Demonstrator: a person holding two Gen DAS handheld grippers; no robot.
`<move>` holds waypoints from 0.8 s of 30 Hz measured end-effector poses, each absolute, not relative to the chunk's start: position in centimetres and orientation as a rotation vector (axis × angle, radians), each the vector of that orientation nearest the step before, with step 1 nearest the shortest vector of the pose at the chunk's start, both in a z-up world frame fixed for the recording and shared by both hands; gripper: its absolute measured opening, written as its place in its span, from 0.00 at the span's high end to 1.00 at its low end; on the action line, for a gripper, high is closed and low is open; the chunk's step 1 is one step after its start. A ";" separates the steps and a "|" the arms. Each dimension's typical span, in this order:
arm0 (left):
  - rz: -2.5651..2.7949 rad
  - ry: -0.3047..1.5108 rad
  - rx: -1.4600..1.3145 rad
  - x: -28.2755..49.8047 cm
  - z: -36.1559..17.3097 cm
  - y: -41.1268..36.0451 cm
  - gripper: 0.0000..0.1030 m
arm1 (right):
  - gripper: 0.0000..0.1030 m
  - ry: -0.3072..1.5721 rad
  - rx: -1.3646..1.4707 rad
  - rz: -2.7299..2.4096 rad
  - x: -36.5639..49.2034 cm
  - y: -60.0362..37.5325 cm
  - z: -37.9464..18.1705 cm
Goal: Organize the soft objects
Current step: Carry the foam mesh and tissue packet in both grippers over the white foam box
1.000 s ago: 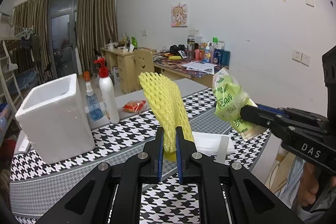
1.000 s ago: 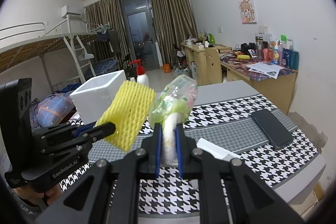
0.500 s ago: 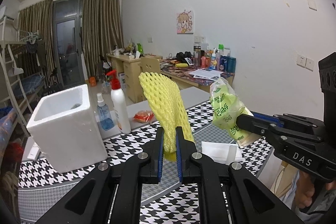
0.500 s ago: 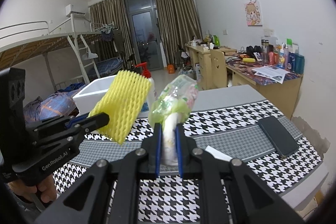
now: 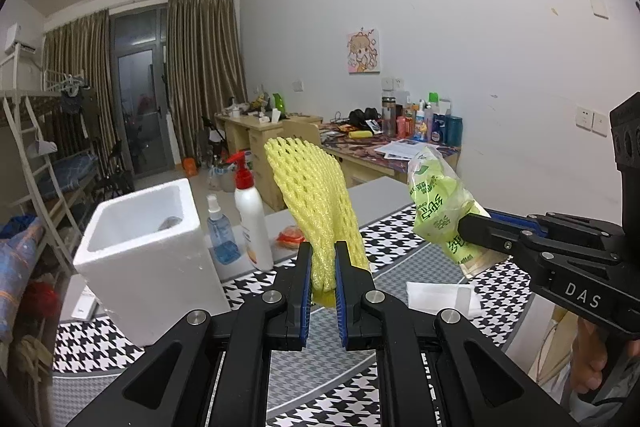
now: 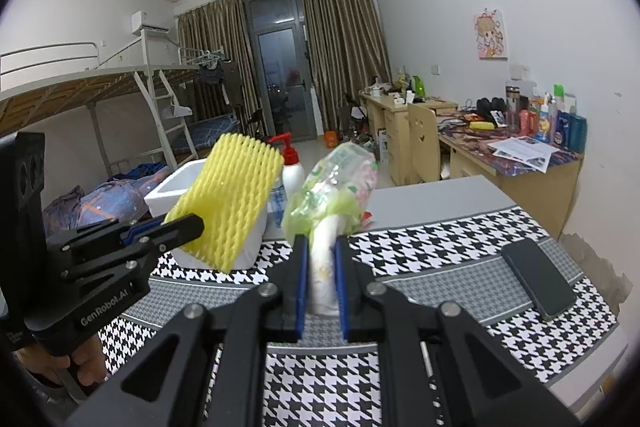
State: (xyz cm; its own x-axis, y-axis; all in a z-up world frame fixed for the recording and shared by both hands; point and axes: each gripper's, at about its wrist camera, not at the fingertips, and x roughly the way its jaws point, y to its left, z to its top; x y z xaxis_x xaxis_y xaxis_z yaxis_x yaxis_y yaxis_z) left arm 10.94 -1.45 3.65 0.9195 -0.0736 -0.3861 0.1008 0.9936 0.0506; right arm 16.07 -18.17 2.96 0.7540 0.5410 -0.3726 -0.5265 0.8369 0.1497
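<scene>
My left gripper (image 5: 322, 259) is shut on a yellow foam net sleeve (image 5: 316, 203) and holds it upright above the houndstooth table (image 5: 400, 247). The sleeve also shows in the right wrist view (image 6: 228, 203), held by the left gripper (image 6: 192, 225). My right gripper (image 6: 322, 259) is shut on a green and clear plastic bag (image 6: 336, 183); the bag shows in the left wrist view (image 5: 436, 211), to the right of the sleeve, held by the right gripper (image 5: 466, 229). A white foam box (image 5: 148, 255) stands open on the table at the left.
A red-capped white spray bottle (image 5: 250, 215) and a small blue bottle (image 5: 220, 231) stand beside the box. An orange packet (image 5: 290, 237) lies behind the sleeve. White tissue (image 5: 440, 297) lies on the table. A black phone (image 6: 538, 279) lies near the right edge.
Both grippers have risen with their loads, and the table and box now sit lower in view. The left gripper has drawn nearer the foam box. Grips are unchanged.
</scene>
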 end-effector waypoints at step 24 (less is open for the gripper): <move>-0.018 0.346 0.056 11.5 6.4 1.0 0.89 | 0.85 0.389 0.008 0.605 17.2 -15.9 4.9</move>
State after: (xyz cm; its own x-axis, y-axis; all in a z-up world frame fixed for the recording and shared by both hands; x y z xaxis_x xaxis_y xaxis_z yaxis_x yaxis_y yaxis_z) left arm 11.53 0.98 6.38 0.9407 -0.0084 -0.3392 0.0274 0.9983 0.0513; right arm 17.22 -15.90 4.90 0.7523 0.5558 -0.3537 -0.5528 0.8246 0.1200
